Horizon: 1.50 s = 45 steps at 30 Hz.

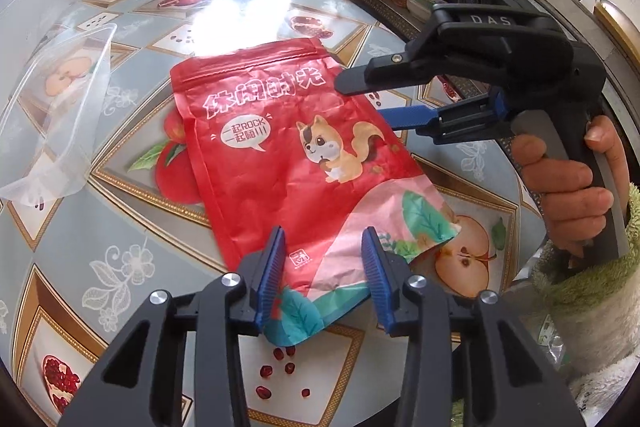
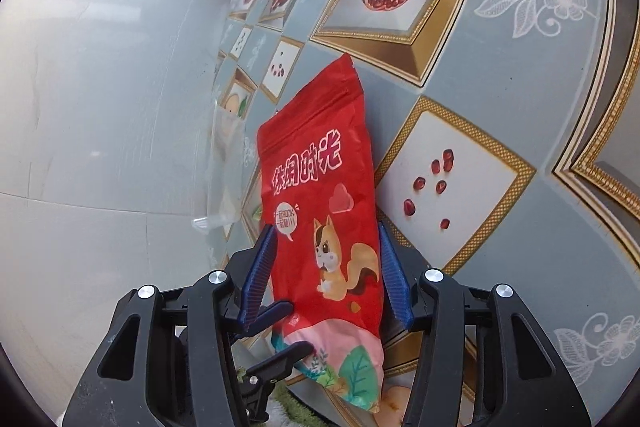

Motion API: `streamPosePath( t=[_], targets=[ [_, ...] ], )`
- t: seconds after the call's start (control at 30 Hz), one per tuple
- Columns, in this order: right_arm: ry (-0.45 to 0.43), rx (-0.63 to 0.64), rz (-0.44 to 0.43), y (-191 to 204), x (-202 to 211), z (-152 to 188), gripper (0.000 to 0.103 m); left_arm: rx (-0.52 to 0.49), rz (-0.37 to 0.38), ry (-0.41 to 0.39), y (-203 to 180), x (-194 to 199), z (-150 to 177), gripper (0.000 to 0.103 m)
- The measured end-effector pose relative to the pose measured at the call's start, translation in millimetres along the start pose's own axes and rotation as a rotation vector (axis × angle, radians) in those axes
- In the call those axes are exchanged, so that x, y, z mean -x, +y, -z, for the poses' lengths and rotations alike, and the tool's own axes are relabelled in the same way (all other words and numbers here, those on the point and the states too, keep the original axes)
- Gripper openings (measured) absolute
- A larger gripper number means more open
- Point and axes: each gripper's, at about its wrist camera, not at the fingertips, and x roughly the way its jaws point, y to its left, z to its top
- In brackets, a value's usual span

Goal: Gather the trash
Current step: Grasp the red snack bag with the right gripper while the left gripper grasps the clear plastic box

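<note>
— Across the middle of the frame, on the worktop [image 1: 100, 235] with its fruit-print oilcloth, lies the flat red foil snack pouch with a cartoon squirrel [image 1: 288, 147]. Picked up yet?

— Not that I can see. The left hand-held gripper [image 1: 324, 267] spreads wide over the pouch's lower end; the right hand-held gripper [image 2: 326, 267] straddles it, also unclosed, nothing pinched.

— What's left?

— Everything, I'd say: the clear plastic tub [image 1: 56, 115] at the left edge too. No bin shows. Both tools crowd one pouch, which looks awkward.
</note>
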Motion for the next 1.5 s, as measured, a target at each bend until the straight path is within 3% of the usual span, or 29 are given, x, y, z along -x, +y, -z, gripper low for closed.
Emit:
streamPosePath(
  t=[0.2, 0.27, 0.33, 0.43, 0.53, 0.63, 0.77, 0.83, 0.93, 1.03, 1.23, 1.5],
  targets=[
    [0.066, -0.04, -0.089, -10, -4, 14, 0.043, -0.004, 0.003, -0.003, -1, 2, 1, 0.039],
    [0.08, -0.036, -0.08, -7, -9, 18, 0.033, -0.006, 0.002, -0.007, -3, 2, 1, 0.039],
    [0.079, -0.028, -0.045, -5, -11, 25, 0.013, -0.002, 0.007, -0.012, -3, 3, 2, 0.039],
    [0.061, -0.017, 0.001, -7, -7, 33, 0.003, 0.028, 0.045, -0.034, 1, 10, 3, 0.039],
    [0.035, 0.009, 0.036, -4, 0, 39, 0.001, 0.007, 0.065, -0.158, 4, 42, 0, 0.039],
    [0.024, 0.039, 0.07, -2, 7, 46, 0.0, -0.012, -0.001, -0.276, 14, 76, -11, 0.039],
    [0.004, 0.067, 0.127, -2, 14, 52, 0.0, 0.056, -0.165, -0.341, 53, 102, -37, 0.047],
    [-0.004, 0.065, 0.131, -3, 18, 55, 0.0, 0.125, -0.268, -0.317, 83, 103, -52, 0.05],
    [-0.016, 0.059, 0.136, -2, 18, 51, 0.0, 0.222, -0.336, -0.269, 129, 94, -66, 0.05],
    [-0.022, 0.054, 0.138, -6, 23, 52, 0.0, 0.216, -0.445, -0.202, 158, 74, -75, 0.051],
    [-0.046, 0.056, 0.146, -4, 24, 53, 0.0, 0.227, -0.505, -0.086, 183, 45, -72, 0.047],
    [-0.056, 0.053, 0.139, -6, 25, 54, 0.0, 0.24, -0.518, -0.059, 180, 39, -66, 0.016]
  ],
)
